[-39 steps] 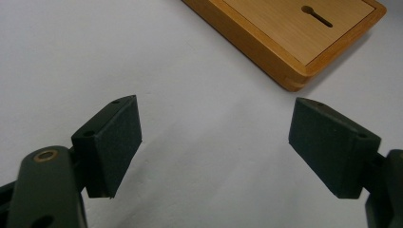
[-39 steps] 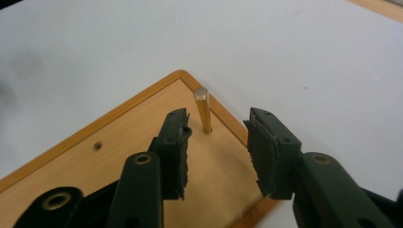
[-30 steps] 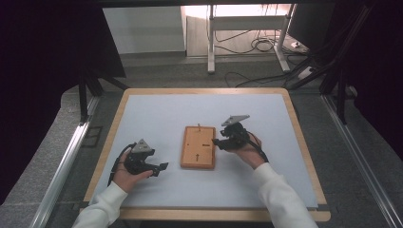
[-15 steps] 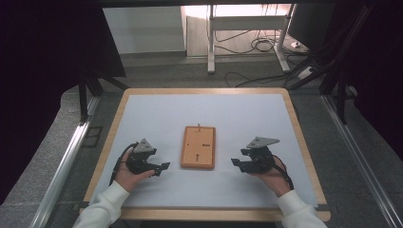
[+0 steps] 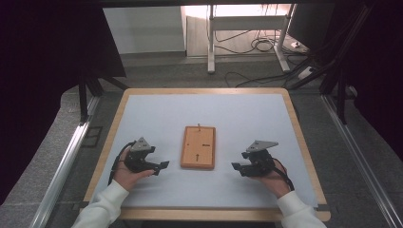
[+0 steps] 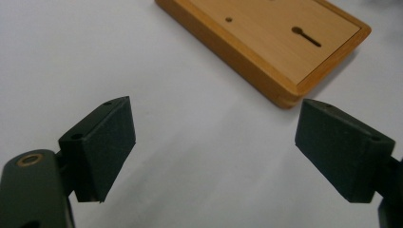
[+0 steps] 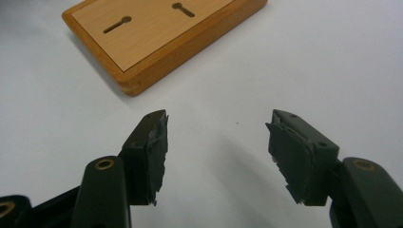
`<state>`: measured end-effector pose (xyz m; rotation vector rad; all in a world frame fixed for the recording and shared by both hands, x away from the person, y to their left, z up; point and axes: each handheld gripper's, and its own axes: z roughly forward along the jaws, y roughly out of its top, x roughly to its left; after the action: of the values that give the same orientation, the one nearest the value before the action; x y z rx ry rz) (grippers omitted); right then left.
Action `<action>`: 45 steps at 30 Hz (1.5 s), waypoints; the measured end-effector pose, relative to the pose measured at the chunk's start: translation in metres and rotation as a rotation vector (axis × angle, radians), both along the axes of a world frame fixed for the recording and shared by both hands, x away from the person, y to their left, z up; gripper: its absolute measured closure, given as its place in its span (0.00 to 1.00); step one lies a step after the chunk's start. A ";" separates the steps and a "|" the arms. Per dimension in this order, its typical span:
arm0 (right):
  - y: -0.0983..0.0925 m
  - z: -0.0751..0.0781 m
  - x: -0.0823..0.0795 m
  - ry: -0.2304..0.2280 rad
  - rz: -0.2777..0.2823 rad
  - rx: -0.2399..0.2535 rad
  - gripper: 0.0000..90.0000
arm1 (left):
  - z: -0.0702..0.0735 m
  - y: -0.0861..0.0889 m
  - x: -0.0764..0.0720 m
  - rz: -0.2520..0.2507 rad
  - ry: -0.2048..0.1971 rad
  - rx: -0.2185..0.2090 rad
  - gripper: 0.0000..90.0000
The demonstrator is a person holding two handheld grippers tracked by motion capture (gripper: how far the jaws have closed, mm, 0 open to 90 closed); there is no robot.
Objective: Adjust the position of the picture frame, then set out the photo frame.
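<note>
— High view: where is the wooden board point(image 5: 198, 147)?
— Flat at the table's point(image 5: 142, 109) middle, between both grippers, touching neither.
— And the jaws?
— Left gripper point(image 5: 163, 165) stands wide and empty; right gripper point(image 5: 236, 166) has just been opening, nothing between.

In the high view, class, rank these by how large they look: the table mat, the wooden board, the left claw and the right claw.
1. Table mat, by far the largest.
2. Wooden board.
3. Left claw and right claw: both look about alike, each with jaws open and nothing between them, so I will not rank one over the other.
</note>
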<state>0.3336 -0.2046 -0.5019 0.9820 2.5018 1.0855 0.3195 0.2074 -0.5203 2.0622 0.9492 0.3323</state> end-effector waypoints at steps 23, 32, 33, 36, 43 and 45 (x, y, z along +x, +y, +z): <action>-0.010 -0.004 -0.015 0.002 -0.022 -0.023 0.41 | 0.021 -0.046 0.058 -0.090 -0.057 0.007 0.32; -0.011 -0.001 -0.017 -0.018 -0.025 -0.013 0.41 | 0.019 -0.069 0.082 -0.126 -0.049 0.023 0.33; -0.011 -0.001 -0.017 -0.019 -0.026 -0.013 0.41 | 0.018 -0.073 0.086 -0.122 -0.047 0.028 0.33; -0.011 -0.001 -0.016 -0.019 -0.030 -0.009 0.41 | 0.017 -0.080 0.094 -0.116 -0.050 0.033 0.34; -0.006 -0.003 -0.017 -0.019 -0.017 -0.016 0.41 | 0.010 -0.097 0.124 -0.154 -0.063 0.062 0.41; -0.004 -0.004 -0.017 -0.017 -0.013 -0.017 0.41 | 0.008 -0.100 0.131 -0.159 -0.064 0.066 0.44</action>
<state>0.3171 -0.2090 -0.5056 0.9791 2.4835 1.0630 0.4506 0.1073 -0.5123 2.1586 0.7396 0.3467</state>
